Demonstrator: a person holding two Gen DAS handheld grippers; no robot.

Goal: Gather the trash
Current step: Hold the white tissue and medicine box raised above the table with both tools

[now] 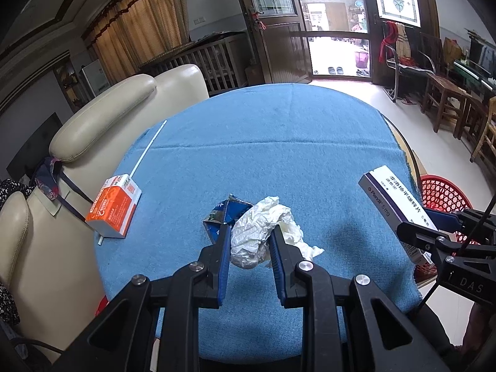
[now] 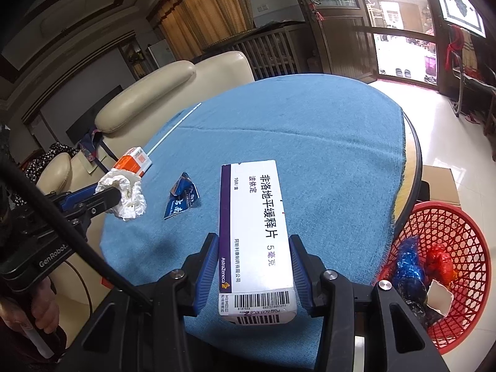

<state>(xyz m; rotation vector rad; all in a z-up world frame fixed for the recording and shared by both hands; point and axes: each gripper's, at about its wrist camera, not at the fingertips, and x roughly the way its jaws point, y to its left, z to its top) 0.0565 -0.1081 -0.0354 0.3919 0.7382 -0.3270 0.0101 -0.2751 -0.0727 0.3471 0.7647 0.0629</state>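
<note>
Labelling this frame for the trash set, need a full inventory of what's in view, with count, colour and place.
crumpled white tissue wad: 1, white, held off the cloth between the left tongs
white and purple medicine carton: 1, white with purple edge, clamped in the right tongs above the cloth
orange and white small carton: 1, orange and white, left part of the cloth
torn blue foil wrapper: 1, blue, lying mid-cloth
thin white stick: 1, white, far left of the cloth, passing under the orange carton
blue cloth table cover: 1, blue, over the round table
red plastic mesh basket: 1, red, on the floor right of the table, trash inside
left tongs: 1, black with blue pads
right tongs: 1, black with blue pads
</note>
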